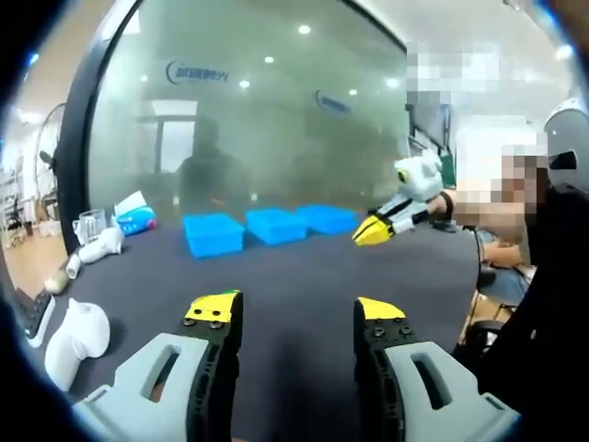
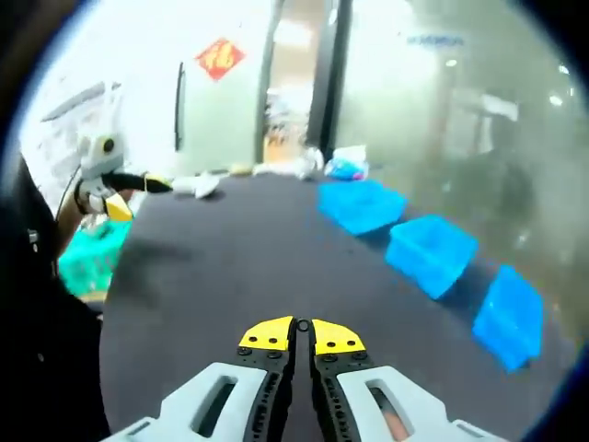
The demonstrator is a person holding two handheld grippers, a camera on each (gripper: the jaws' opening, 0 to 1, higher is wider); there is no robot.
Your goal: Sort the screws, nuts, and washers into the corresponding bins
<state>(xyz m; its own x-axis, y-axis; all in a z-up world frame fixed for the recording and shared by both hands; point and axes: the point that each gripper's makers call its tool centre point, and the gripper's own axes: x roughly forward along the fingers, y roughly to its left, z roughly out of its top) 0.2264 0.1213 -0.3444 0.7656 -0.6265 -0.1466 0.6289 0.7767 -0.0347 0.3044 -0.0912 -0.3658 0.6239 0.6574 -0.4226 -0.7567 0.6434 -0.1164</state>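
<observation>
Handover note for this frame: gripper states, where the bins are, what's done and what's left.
Left gripper: open, empty, above the dark table.
Right gripper: jaws together; whether a small part sits at the tips cannot be told.
Three blue bins stand in a row at the table's far edge by the glass wall.
No loose screws, nuts or washers can be made out, and bin contents are not visible.
Done: nothing confirmable. Left: the sorting.

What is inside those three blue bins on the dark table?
The blue bins sit in a row on the dark table. Their walls hide the bottoms, so any contents cannot be seen. Behind them stands a frosted glass wall.
</observation>
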